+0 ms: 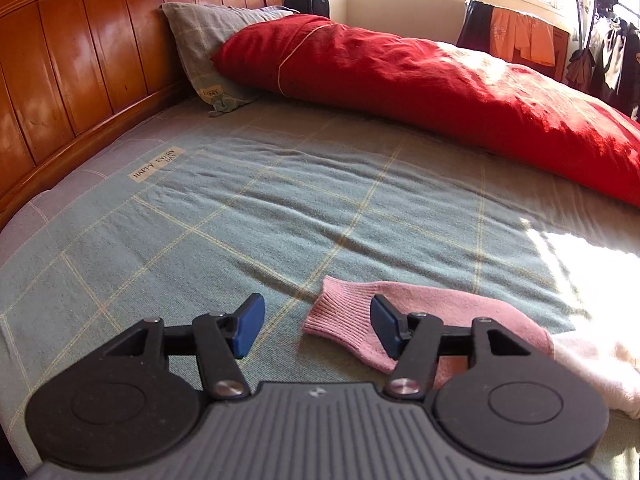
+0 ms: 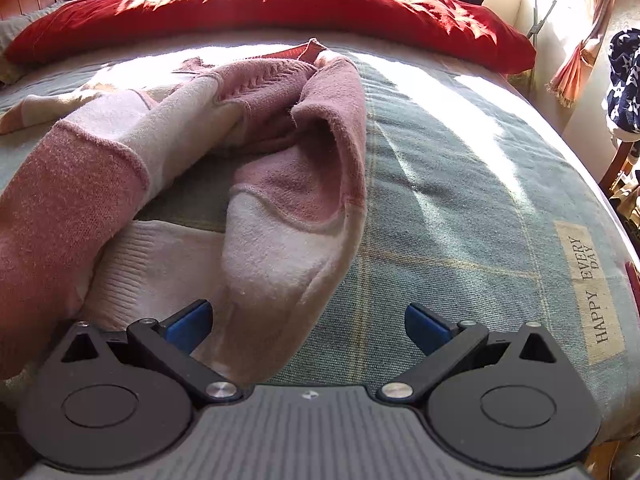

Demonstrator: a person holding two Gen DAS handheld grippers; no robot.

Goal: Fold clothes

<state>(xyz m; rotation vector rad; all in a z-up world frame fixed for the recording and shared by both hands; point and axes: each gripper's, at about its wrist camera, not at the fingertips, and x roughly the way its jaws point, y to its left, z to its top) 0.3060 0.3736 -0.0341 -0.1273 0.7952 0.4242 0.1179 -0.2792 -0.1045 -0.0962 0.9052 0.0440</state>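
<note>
Both pairs of jaws stood wide open, gripping nothing, over a crumpled pink-and-cream knitted sweater (image 2: 224,152) on the green checked bedsheet (image 2: 460,200).

Left gripper (image 1: 316,326) hovered low at the ribbed pink cuff (image 1: 340,316), lower centre of its frame, likely to pinch the sleeve; right gripper (image 2: 308,326) sat by the cream hem (image 2: 260,280), lower left, seemingly ready to spread the heap flat.

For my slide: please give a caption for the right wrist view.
Open right gripper above a crumpled pink-and-cream sweater on a plaid bedsheet.
</note>
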